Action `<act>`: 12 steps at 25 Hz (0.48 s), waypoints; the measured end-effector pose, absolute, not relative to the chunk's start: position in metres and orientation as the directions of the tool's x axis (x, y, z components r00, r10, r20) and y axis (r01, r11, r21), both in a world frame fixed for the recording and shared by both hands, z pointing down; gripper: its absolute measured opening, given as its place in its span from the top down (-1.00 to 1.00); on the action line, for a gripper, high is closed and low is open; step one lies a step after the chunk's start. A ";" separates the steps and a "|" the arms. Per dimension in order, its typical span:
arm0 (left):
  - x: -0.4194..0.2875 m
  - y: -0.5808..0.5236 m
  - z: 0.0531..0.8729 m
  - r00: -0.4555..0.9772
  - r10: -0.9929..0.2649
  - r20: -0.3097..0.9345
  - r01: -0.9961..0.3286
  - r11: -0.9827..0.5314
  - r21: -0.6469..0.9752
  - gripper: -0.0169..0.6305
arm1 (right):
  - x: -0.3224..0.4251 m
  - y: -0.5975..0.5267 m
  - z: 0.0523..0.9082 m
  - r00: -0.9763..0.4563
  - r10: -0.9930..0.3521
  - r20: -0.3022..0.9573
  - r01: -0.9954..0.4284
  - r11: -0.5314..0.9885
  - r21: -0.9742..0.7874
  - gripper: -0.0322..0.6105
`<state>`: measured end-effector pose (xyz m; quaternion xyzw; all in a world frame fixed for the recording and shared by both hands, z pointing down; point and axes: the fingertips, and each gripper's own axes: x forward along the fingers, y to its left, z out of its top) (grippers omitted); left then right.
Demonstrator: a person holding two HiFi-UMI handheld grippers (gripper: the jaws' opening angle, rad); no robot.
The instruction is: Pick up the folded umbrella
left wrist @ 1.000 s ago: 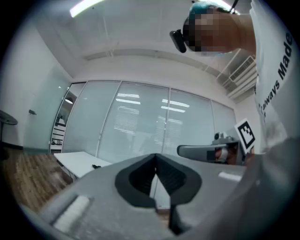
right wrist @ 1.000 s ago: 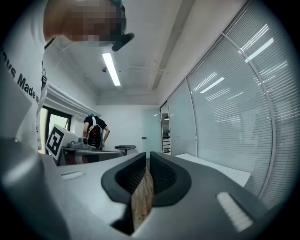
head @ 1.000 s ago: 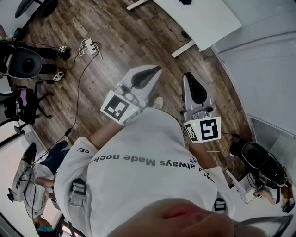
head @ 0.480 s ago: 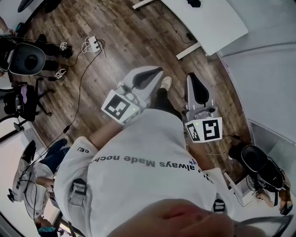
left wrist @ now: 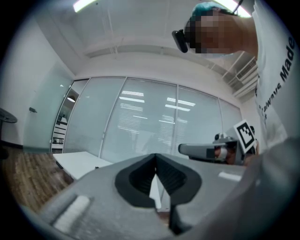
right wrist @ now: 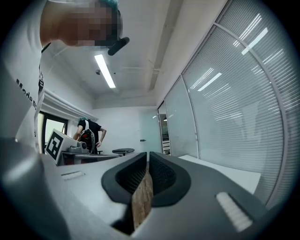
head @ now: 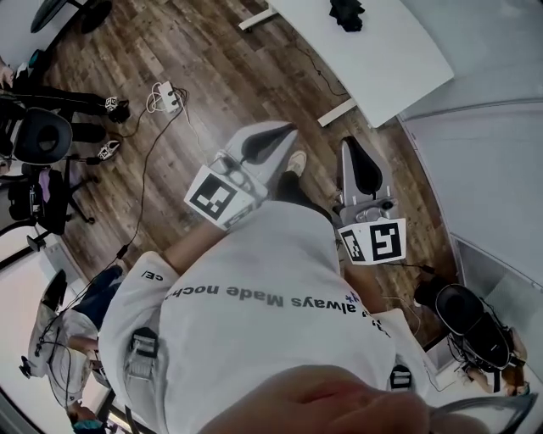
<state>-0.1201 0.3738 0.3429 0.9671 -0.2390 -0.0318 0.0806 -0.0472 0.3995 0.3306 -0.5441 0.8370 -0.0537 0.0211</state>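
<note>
Left gripper (left wrist: 156, 158) jaws closed tip to tip, nothing between them. Right gripper (right wrist: 146, 156) same: closed, empty. Both are held out level in front of the person's white shirt (head: 271, 292), over wood floor (head: 212, 76). Folded umbrella (head: 346, 12) is a small dark shape on the white table (head: 399, 59), well apart from both grippers.
</note>
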 end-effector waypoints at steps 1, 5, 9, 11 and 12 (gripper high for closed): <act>-0.109 0.363 0.342 0.884 -0.467 -0.025 -0.457 -0.873 0.169 0.95 | -0.036 0.388 0.331 -0.405 -0.914 0.020 -0.909 0.401 -0.113 0.84; -0.066 0.320 0.337 0.887 -0.462 -0.024 -0.453 -0.878 0.157 0.95 | 0.009 0.345 0.326 -0.400 -0.916 0.014 -0.911 0.396 -0.112 0.85; -0.029 0.281 0.335 0.889 -0.457 -0.017 -0.450 -0.880 0.151 0.95 | 0.046 0.306 0.323 -0.399 -0.917 0.020 -0.913 0.394 -0.105 0.85; -0.012 0.264 0.336 0.890 -0.455 -0.020 -0.447 -0.882 0.151 0.95 | 0.064 0.289 0.325 -0.395 -0.918 0.024 -0.914 0.391 -0.109 0.85; -0.004 0.257 0.337 0.891 -0.454 -0.021 -0.446 -0.882 0.149 0.95 | 0.072 0.282 0.326 -0.395 -0.918 0.026 -0.914 0.390 -0.111 0.85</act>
